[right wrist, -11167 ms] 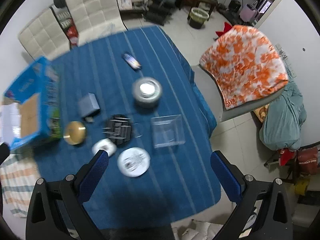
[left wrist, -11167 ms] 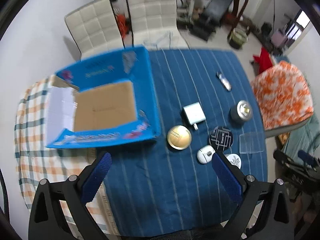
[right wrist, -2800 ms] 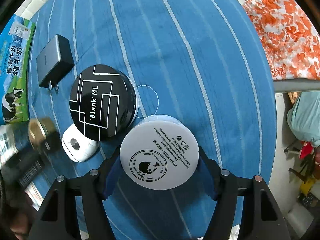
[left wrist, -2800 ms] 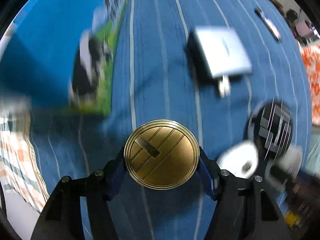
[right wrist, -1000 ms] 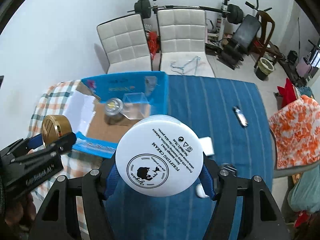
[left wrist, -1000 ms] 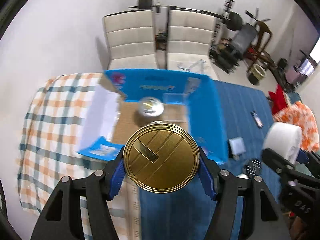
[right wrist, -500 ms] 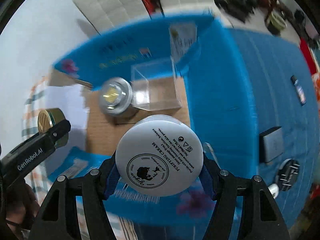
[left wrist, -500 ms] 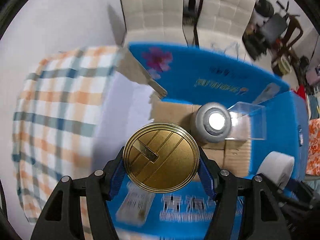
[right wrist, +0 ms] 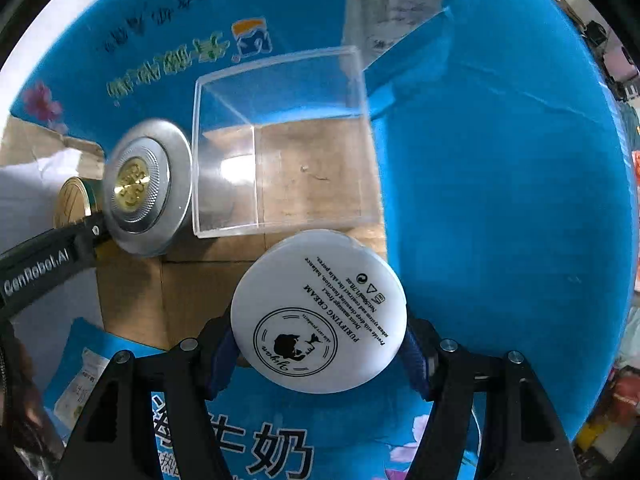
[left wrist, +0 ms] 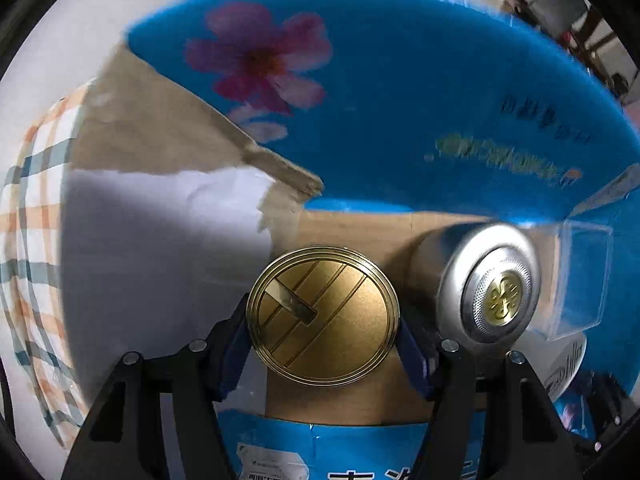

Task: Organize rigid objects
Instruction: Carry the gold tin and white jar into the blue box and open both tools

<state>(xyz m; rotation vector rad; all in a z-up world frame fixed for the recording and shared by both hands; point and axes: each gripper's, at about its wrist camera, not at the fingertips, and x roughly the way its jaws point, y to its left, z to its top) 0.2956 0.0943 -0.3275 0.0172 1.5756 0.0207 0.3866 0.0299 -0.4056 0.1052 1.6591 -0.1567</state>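
On my left gripper [left wrist: 323, 334] I have the round gold metal tin with a matte lid cut by raised diagonal lines [left wrist: 322, 315], pinched at its sides between the two blue pads, jaws closed on it. It hangs over the brown cardboard floor of the open blue printed carton [left wrist: 400, 92], near the carton's torn left flap, where bare white paper and ragged brown board show.

On my right gripper [right wrist: 319, 342] sits the round white plastic cream jar with black print and a circular logo on its flat smooth lid [right wrist: 319, 311], gripped the same way, jaws shut on its rim. It is low inside the same carton, over the floor near the right-hand blue wall.

Just beside the gold tin, to its right, stands the silver metal jar with a domed lid, a knurled ring and a gold emblem at its centre [left wrist: 490, 286]. I cannot tell whether the two touch. Against the silver jar's far side lies the clear, hard-edged, glossy square plastic box [right wrist: 280, 140], through which I see the cardboard.

Both grippers point down into the carton; from the right wrist camera the left gripper's black arm comes in from the left edge. Outside the carton's left side I see a checked cloth in orange, blue and white [left wrist: 28, 216].
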